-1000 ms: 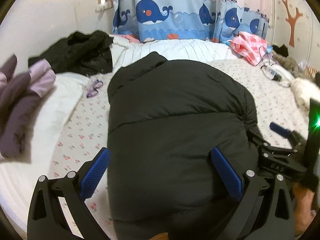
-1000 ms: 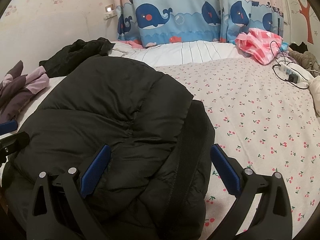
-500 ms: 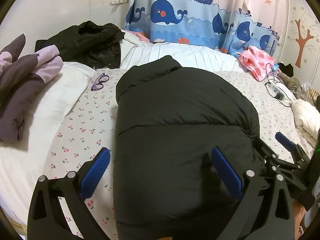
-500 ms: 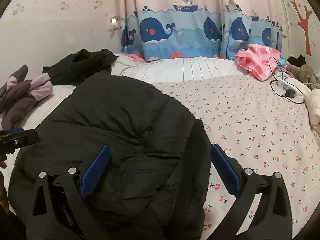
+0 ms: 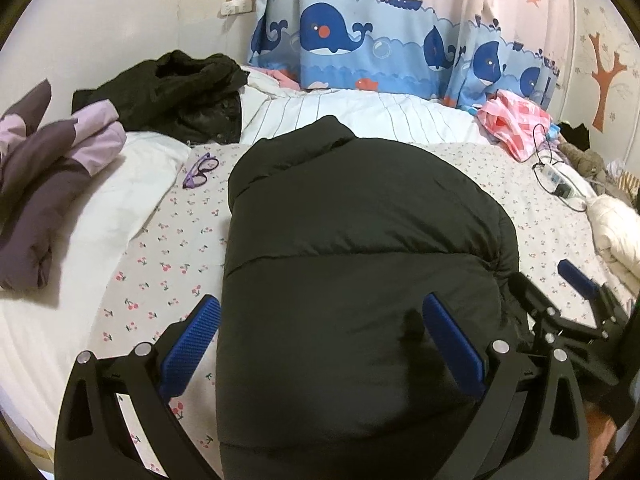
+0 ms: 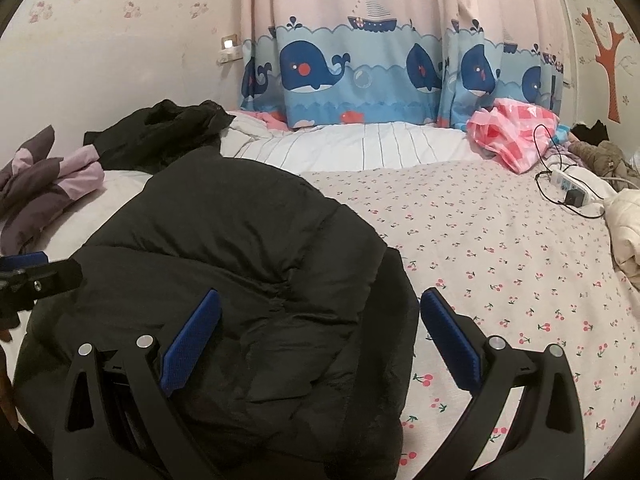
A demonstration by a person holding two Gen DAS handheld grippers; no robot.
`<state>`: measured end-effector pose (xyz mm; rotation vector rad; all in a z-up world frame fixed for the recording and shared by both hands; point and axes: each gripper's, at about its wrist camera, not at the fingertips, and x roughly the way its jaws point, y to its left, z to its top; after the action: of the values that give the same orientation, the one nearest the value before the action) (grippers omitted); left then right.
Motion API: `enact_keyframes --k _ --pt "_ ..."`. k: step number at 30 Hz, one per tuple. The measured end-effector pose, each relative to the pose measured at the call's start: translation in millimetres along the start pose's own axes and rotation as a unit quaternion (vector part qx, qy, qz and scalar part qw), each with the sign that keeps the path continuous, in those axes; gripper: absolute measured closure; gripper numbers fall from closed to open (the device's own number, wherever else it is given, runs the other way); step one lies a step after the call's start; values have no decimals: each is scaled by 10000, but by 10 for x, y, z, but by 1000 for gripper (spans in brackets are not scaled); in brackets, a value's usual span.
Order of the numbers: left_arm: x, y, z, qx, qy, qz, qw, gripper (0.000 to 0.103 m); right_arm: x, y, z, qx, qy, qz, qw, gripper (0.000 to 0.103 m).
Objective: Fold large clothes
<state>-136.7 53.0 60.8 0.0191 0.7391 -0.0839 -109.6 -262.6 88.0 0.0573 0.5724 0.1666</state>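
Both cameras have pulled back and risen since a second ago, so more of the wall and curtain shows, while the black puffer jacket (image 5: 360,264) lies in the same folded heap on the bed (image 5: 172,248). From the left wrist view it fills the middle and lower centre of the frame, collar end toward the curtain. The left hand-held gripper (image 5: 320,344) hangs over its near end with jaws spread wide, one blue pad over the sheet and one over the jacket, holding nothing. At the lower right of that view sits the right hand-held gripper (image 5: 576,292), beside the jacket's right edge; in its own view its jaws stand wide and empty.

The bed wears a white sheet with small red cherries. A white pillow (image 5: 120,184) lies at left centre, with a purple garment (image 5: 48,168) on it at the far left. Purple glasses (image 5: 200,168) rest on the sheet just beside the pillow. Another black garment (image 5: 180,92) is bunched at the upper left, near the wall. A striped white duvet (image 5: 360,116) runs across the far side, below a whale-print curtain (image 5: 360,40). A pink checked cloth (image 5: 516,124) and a power strip (image 5: 556,180) lie at the right. A tree sticker (image 5: 604,76) marks the right wall.
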Motion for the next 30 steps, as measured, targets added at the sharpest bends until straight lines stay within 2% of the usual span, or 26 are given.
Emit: enact_keyframes --k 5,10,14,22,30 --pt "20 -40 -17 73 31 16 10000 6 -2 -40 7 75 36 33 10000 7" --pt "40 -35 -31 51 34 15 10000 6 61 -43 -13 23 251 -188 9995 7" --pt "146 39 -60 -117 147 -25 9998 6 79 -73 -19 23 230 -239 9994 7" --pt "122 36 -58 -41 -64 51 10000 6 103 -87 5 22 124 -184 9998 7" --pt "169 35 -20 -112 -48 -60 9999 6 114 11 33 -151 17 -113 9998 7"
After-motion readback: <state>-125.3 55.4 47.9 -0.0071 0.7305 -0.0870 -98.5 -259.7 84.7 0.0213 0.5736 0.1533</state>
